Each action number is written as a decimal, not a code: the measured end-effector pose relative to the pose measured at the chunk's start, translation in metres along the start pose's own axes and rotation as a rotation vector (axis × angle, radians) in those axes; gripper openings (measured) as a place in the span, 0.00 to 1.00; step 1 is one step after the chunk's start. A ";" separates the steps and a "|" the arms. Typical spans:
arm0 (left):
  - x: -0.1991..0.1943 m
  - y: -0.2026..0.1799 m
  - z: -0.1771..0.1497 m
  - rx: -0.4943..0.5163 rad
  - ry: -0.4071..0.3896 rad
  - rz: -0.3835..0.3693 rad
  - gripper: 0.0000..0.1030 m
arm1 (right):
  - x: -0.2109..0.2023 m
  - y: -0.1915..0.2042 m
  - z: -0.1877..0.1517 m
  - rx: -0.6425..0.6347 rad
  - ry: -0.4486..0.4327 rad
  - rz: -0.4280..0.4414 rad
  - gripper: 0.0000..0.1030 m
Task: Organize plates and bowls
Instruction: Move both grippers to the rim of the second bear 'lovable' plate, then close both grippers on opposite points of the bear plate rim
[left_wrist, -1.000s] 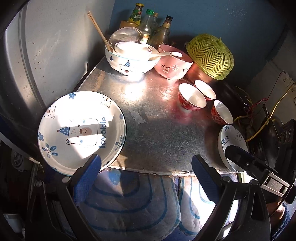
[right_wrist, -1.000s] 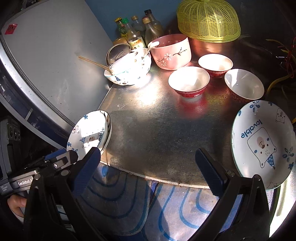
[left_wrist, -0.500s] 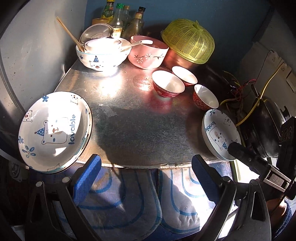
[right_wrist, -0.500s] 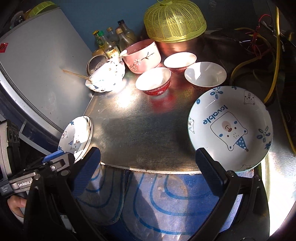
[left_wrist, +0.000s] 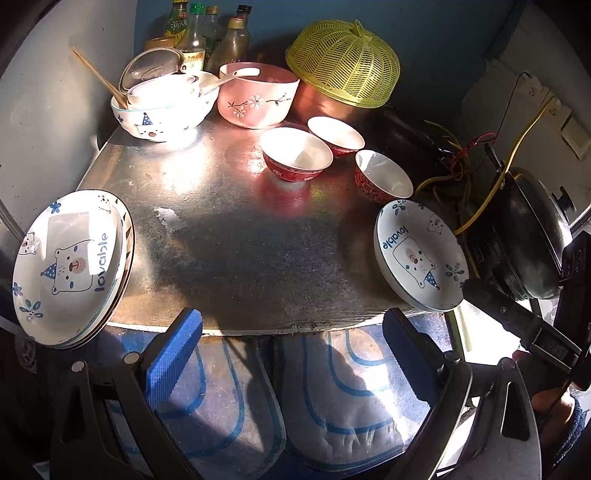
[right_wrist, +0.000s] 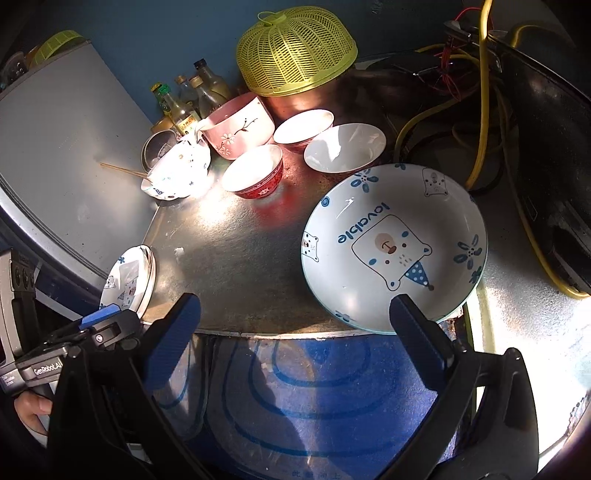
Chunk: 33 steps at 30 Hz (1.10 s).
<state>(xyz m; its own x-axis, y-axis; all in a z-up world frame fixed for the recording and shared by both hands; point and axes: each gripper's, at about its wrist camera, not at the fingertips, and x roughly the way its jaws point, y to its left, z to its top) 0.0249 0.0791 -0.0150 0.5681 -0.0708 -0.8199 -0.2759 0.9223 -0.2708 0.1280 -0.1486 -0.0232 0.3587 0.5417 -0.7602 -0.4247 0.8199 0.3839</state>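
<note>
Sunlit metal worktop carries a bear-print plate stack at its left edge and a single matching plate at its right, just ahead-right of the nearer right gripper; left gripper idles, both jaws wide, empty.

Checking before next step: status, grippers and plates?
Left gripper open, right gripper open. Bear plate at right edge, plate stack left. Red bowls beyond.

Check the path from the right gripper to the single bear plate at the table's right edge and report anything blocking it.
Nothing visible blocks it. The right gripper, fingers spread, sits just off the table's front edge, and the bear plate lies directly ahead of its right finger. The red bowls stand farther back.
</note>
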 end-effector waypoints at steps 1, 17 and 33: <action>0.002 -0.003 0.000 0.004 0.001 -0.001 0.96 | -0.001 -0.004 0.000 0.006 -0.001 -0.003 1.00; 0.056 -0.066 0.020 0.120 0.074 -0.064 0.96 | -0.024 -0.088 -0.007 0.229 -0.098 -0.067 1.00; 0.138 -0.087 0.057 0.148 0.143 -0.166 0.84 | 0.016 -0.117 0.005 0.313 -0.127 -0.193 0.42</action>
<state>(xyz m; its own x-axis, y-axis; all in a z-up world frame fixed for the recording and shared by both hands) 0.1721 0.0106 -0.0758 0.4783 -0.2691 -0.8359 -0.0659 0.9382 -0.3397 0.1879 -0.2355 -0.0773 0.5153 0.3745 -0.7709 -0.0723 0.9153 0.3963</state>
